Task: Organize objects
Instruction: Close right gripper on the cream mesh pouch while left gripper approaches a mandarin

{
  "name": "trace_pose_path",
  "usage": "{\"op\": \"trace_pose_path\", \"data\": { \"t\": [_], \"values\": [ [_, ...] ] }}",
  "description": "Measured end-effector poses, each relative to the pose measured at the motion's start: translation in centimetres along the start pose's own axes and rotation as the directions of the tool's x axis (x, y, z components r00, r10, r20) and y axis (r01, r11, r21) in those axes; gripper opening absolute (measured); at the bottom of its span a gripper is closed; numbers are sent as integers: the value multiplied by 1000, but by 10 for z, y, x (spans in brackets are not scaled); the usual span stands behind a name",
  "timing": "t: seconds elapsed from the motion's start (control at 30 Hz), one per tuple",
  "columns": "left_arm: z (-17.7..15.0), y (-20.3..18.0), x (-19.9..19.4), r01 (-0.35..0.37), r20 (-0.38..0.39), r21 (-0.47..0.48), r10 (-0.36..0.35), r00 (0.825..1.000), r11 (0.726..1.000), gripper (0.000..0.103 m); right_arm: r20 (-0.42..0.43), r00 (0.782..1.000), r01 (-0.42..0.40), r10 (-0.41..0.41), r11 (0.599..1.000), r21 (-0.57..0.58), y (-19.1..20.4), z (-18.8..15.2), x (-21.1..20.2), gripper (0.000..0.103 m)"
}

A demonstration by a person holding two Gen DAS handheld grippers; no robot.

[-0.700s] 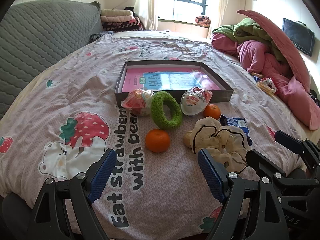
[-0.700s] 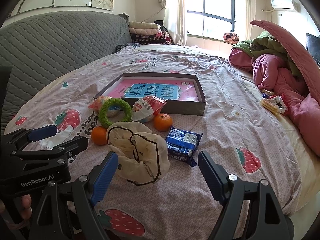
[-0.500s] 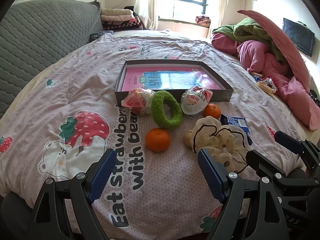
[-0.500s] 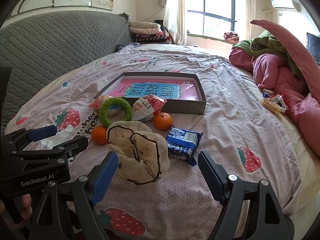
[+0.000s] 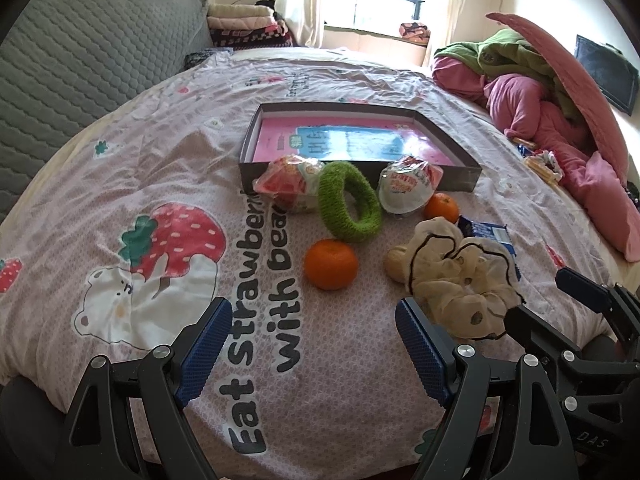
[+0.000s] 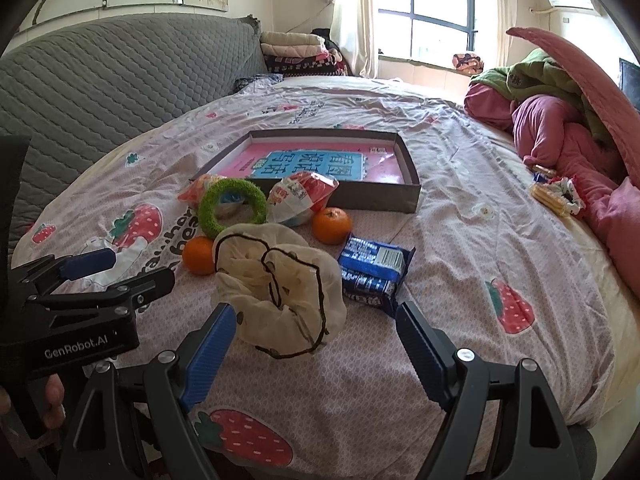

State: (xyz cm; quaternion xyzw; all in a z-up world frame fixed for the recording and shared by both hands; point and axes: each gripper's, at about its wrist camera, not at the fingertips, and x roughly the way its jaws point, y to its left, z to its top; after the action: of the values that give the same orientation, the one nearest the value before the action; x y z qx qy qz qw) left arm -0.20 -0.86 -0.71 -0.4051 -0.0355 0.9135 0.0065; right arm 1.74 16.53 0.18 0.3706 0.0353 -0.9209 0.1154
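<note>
A shallow grey box [image 5: 460, 178] [image 6: 380, 200] with a pink and blue book inside lies mid-bed. In front of it lie two wrapped snack bags [image 5: 288, 184] [image 5: 408, 188], a green fuzzy ring [image 5: 348, 208] [image 6: 232, 212], two oranges [image 5: 330, 264] [image 5: 441, 207], a cream scrunchie [image 5: 456, 280] [image 6: 280, 288] and a blue snack pack [image 6: 372, 272]. My left gripper [image 5: 312, 352] is open and empty, short of the near orange. My right gripper [image 6: 316, 356] is open and empty, just short of the scrunchie.
The strawberry-print bedspread [image 5: 160, 184] covers the bed. A grey quilted headboard [image 6: 100, 80] stands at left. Pink and green bedding [image 5: 560, 112] is heaped at right, with a small wrapper pile [image 6: 556, 196] beside it. Folded blankets [image 6: 296, 52] lie at the far end.
Both grippers have eased slightly forward toward the objects. Nothing was taken hold of or moved.
</note>
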Motion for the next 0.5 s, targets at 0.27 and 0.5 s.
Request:
{"op": "trace_pose_path", "data": {
  "t": [0.27,0.5],
  "values": [
    [-5,10,6,-7,-29,-21,6,1000,1000,84,-19,999,-30,30,1000,-2,1,-5,2,81],
    [-4,13,13,-2,-26,-21,2,1000,1000,85,-21,999,-24,23,998,-55,15,-8,11,81]
  ]
}}
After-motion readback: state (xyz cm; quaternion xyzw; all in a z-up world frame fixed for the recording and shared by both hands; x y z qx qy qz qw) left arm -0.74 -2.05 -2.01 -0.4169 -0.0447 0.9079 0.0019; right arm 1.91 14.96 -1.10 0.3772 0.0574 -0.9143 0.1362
